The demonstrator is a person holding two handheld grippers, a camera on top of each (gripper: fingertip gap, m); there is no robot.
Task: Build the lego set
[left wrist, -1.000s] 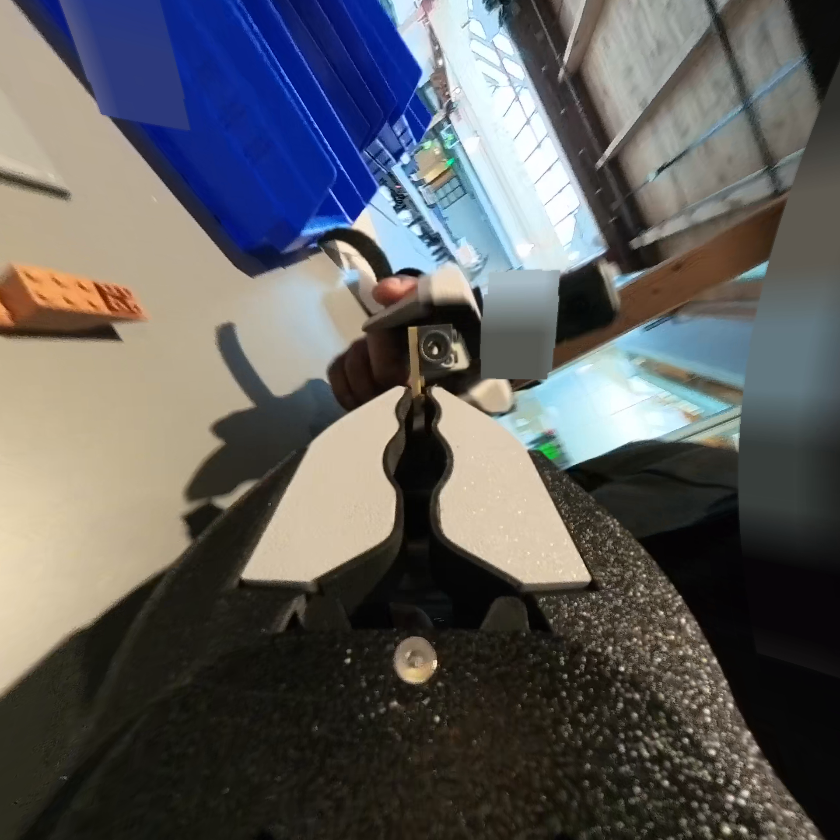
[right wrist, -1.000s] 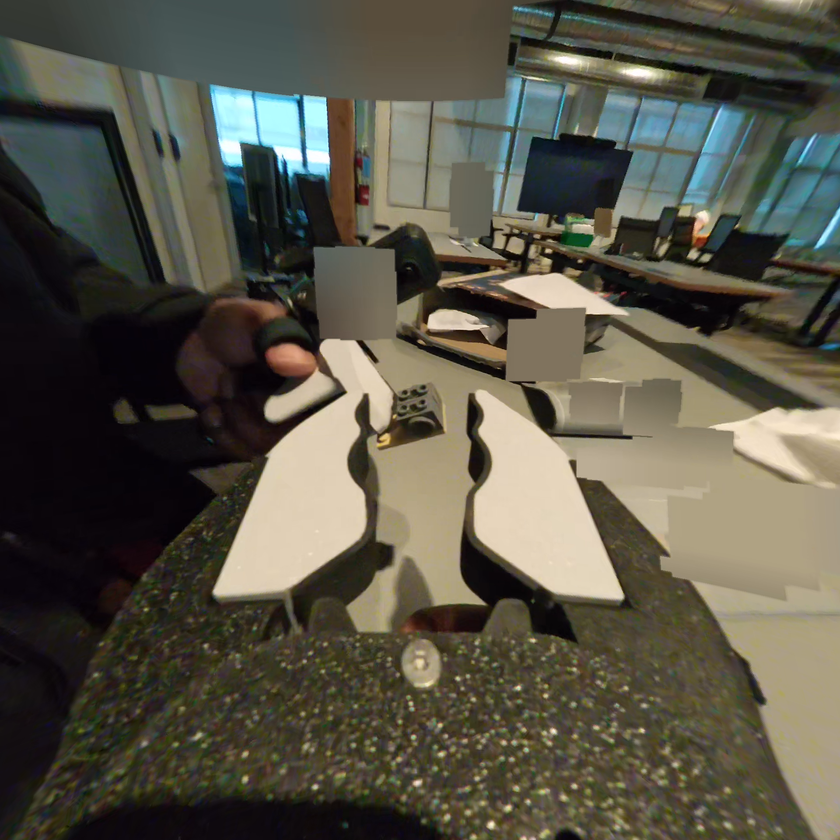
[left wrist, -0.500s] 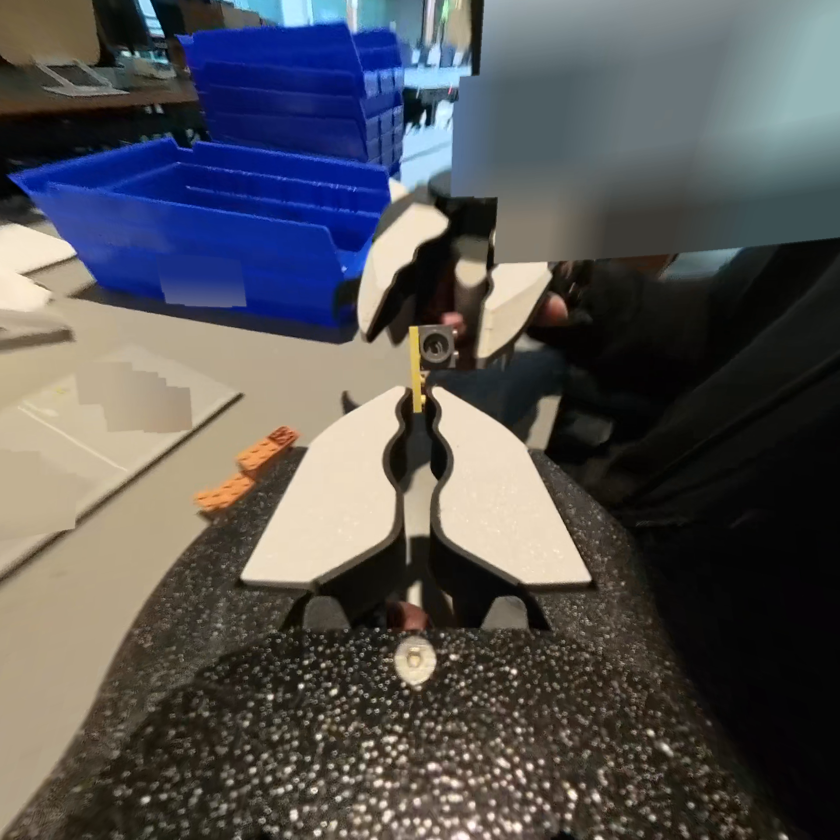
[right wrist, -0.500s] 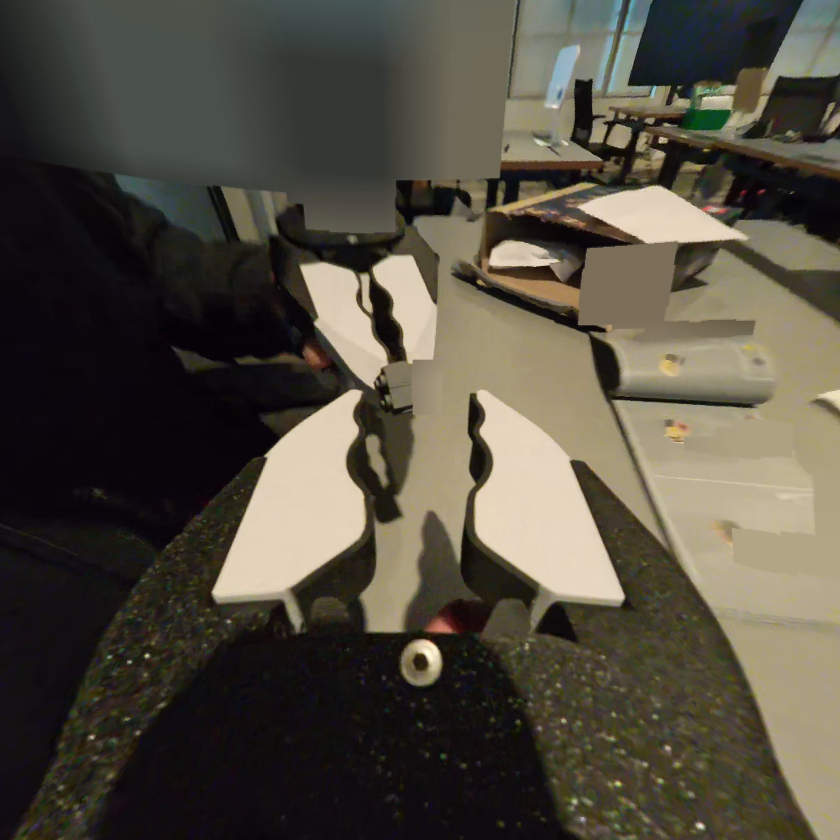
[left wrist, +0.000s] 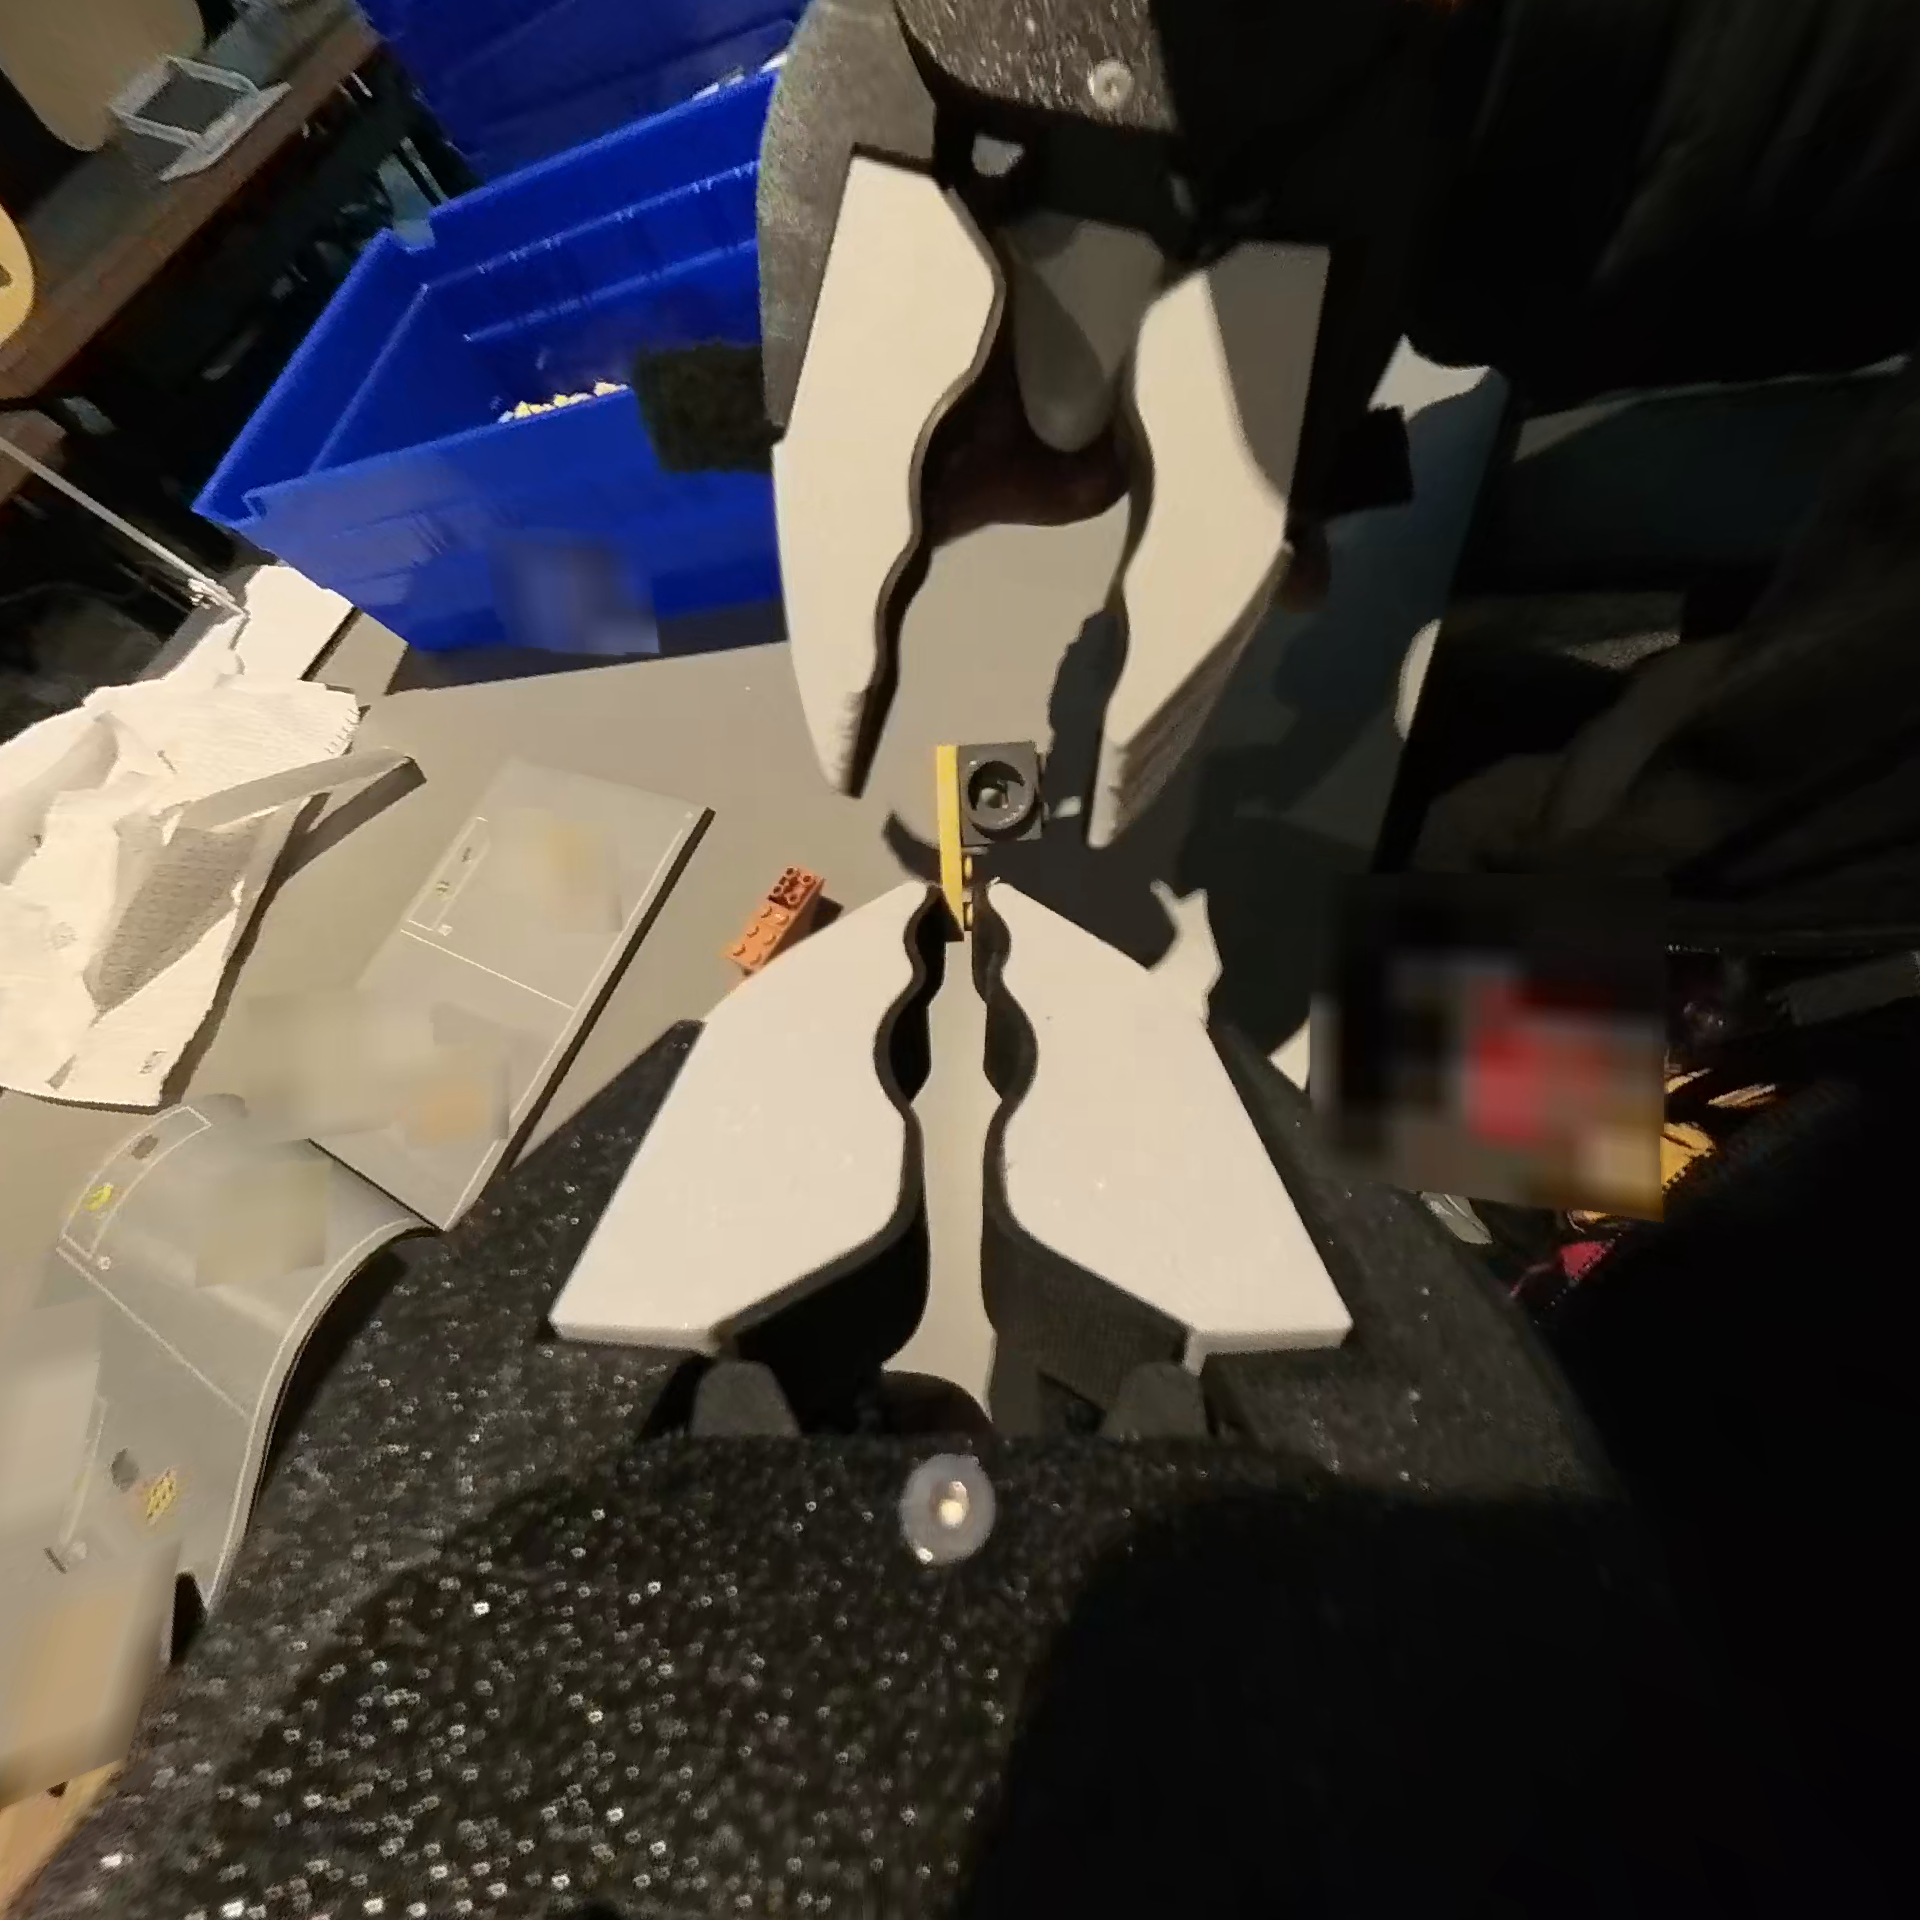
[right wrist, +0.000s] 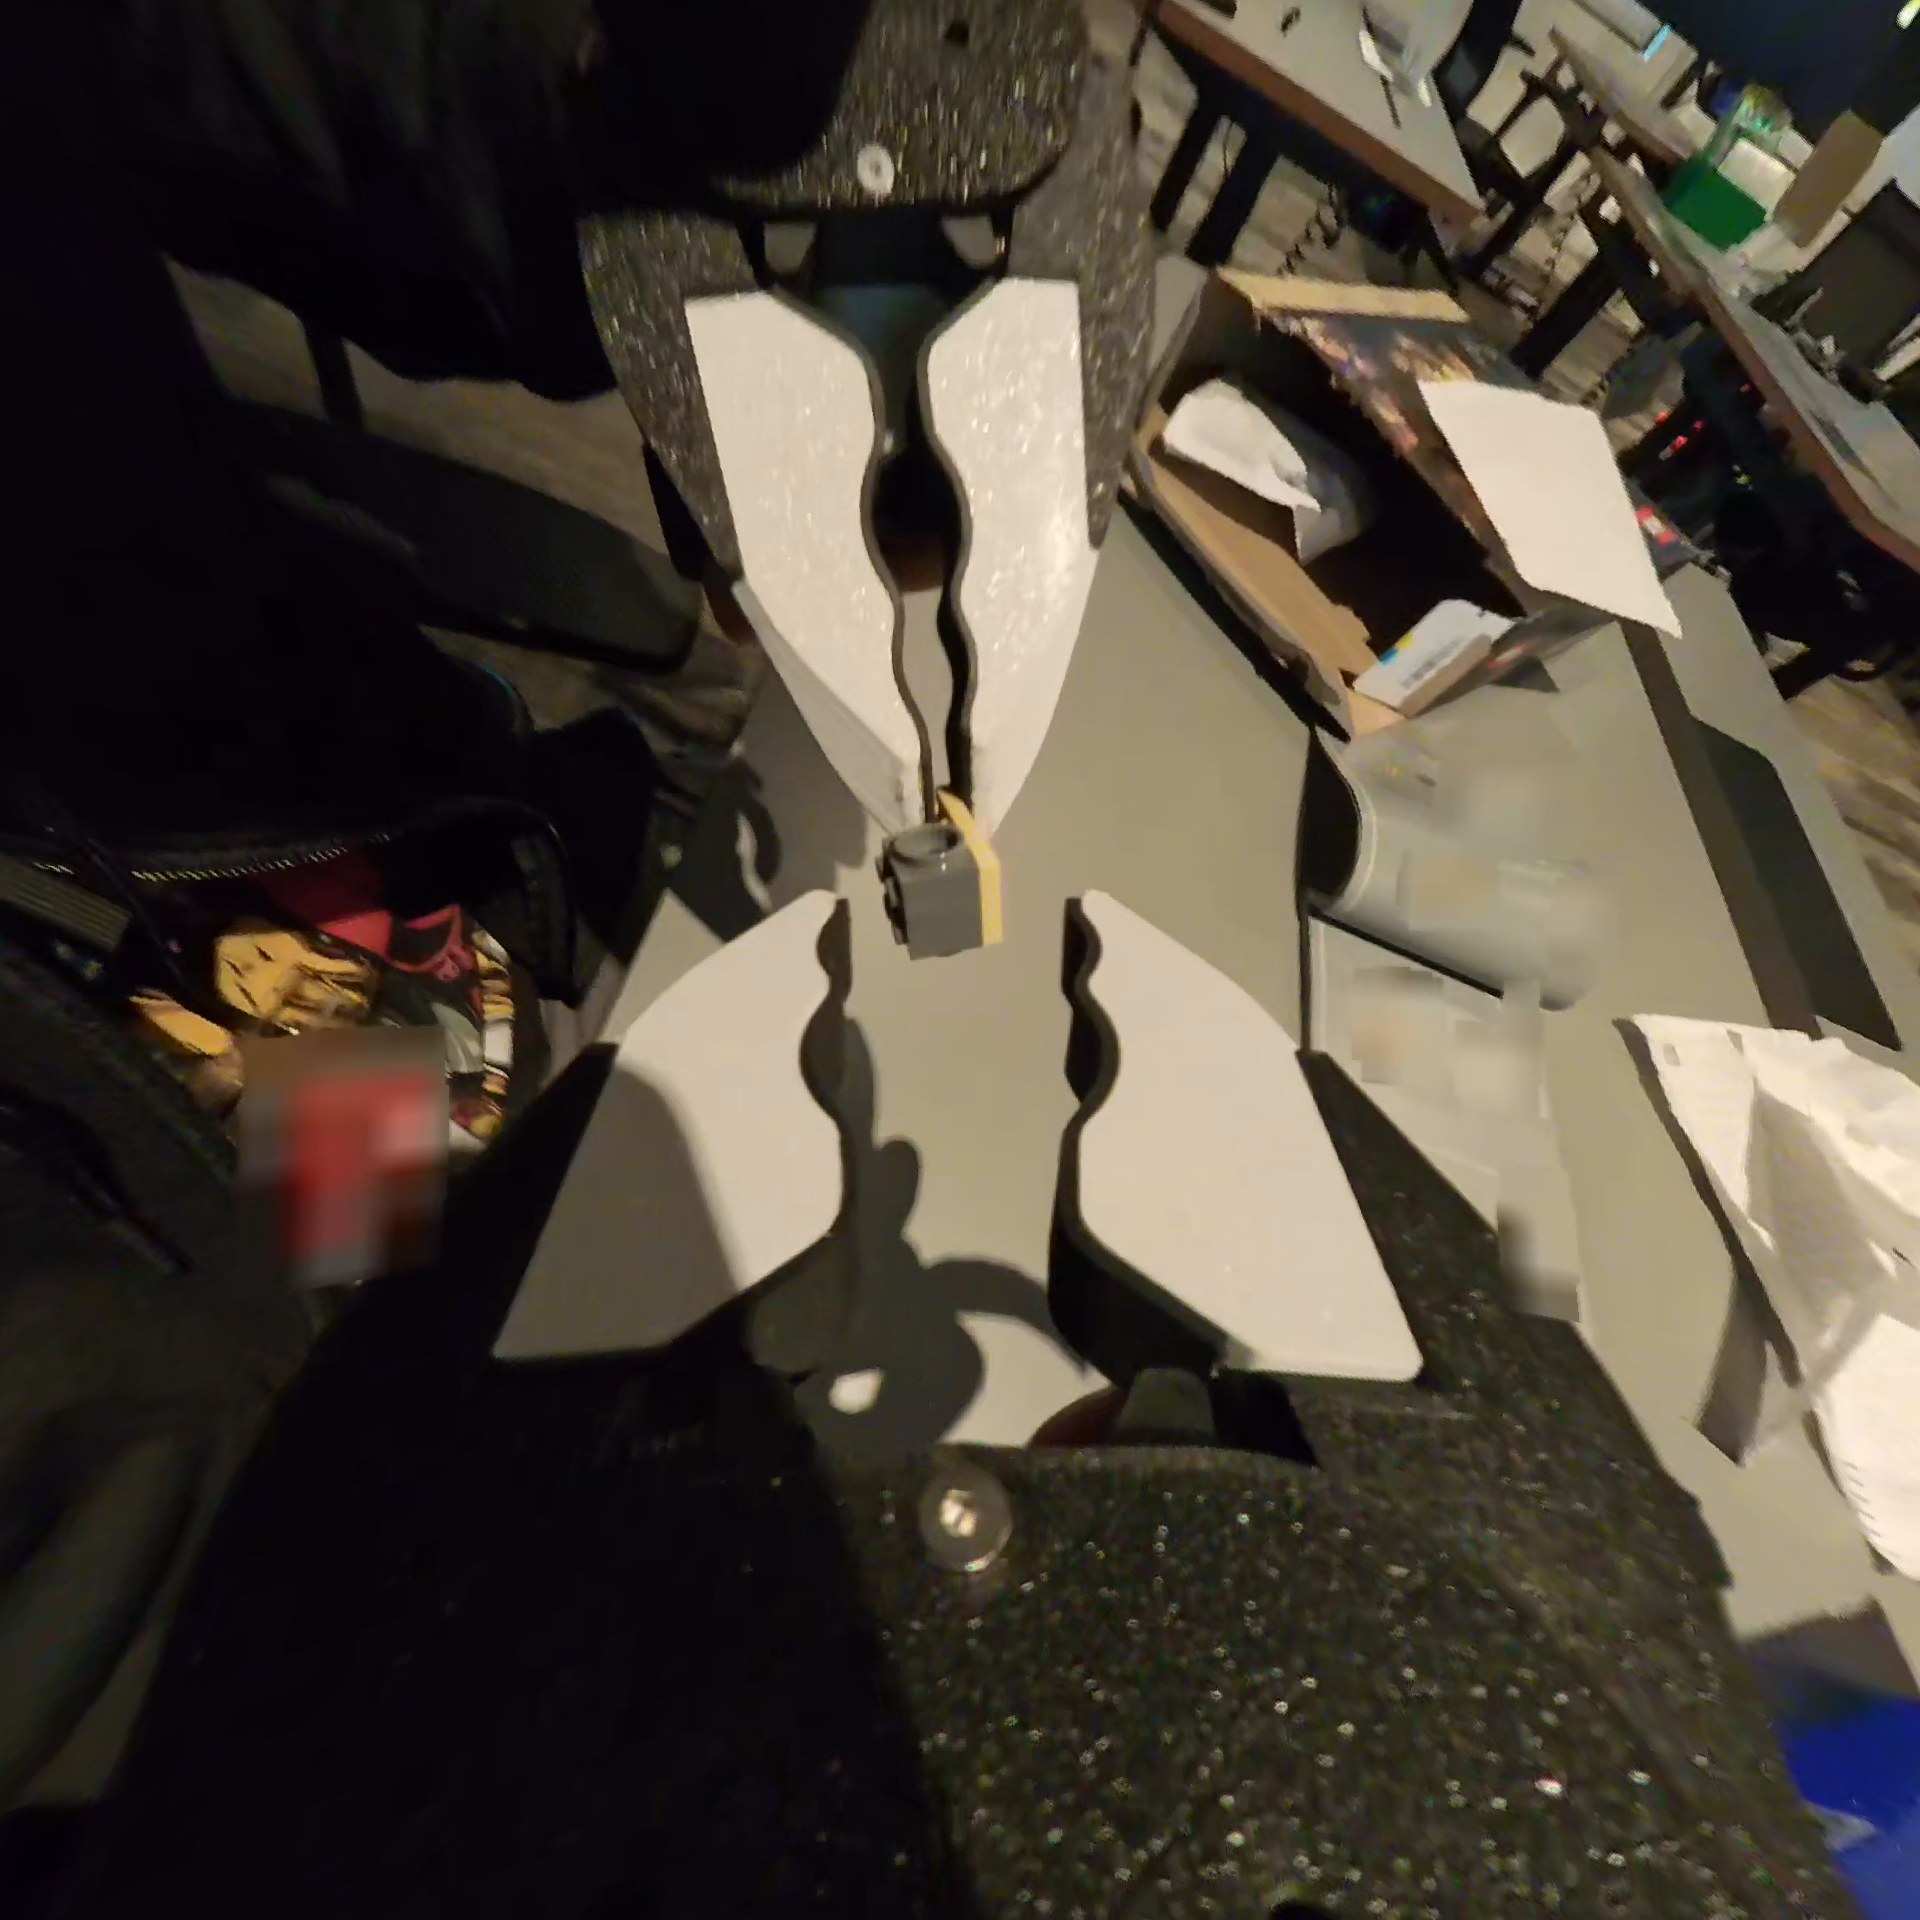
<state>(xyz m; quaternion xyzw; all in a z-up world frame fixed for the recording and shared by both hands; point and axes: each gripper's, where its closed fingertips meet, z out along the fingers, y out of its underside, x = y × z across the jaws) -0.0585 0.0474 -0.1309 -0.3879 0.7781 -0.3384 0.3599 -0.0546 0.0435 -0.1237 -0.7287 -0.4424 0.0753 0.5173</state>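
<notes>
While most of the lego set appears unbuilt, the left wrist view shows the left gripper [left wrist: 958, 906] with its fingers pinched narrow on the lower edge of a thin yellow plate [left wrist: 950, 831], to which a small dark grey brick [left wrist: 1001, 793] with a round socket is already joined. That two-piece assembly is held in the air above the grey surface [left wrist: 644, 717]. Opposite it, the right gripper [left wrist: 971, 784] points in with its fingers spread wide on either side of the brick, not touching it. Loose orange-brown studded bricks [left wrist: 777, 921] lie on the surface just beside the left fingers; a glossy instruction booklet [left wrist: 499, 987], crumpled white paper [left wrist: 156, 821] and ribbed blue plastic bins [left wrist: 540, 416] sit farther off.

From the right wrist view, the right gripper [right wrist: 956, 909] has smooth pale fingers with wavy inner edges, set wide apart and empty. The grey brick [right wrist: 940, 902], matte and blocky, hangs between their tips, backed by the yellow plate [right wrist: 985, 878] clamped in the left gripper [right wrist: 940, 805]. An open cardboard box [right wrist: 1299, 582] rests beyond. Judging by these two joined pieces, the build looks to be at an early stage.
</notes>
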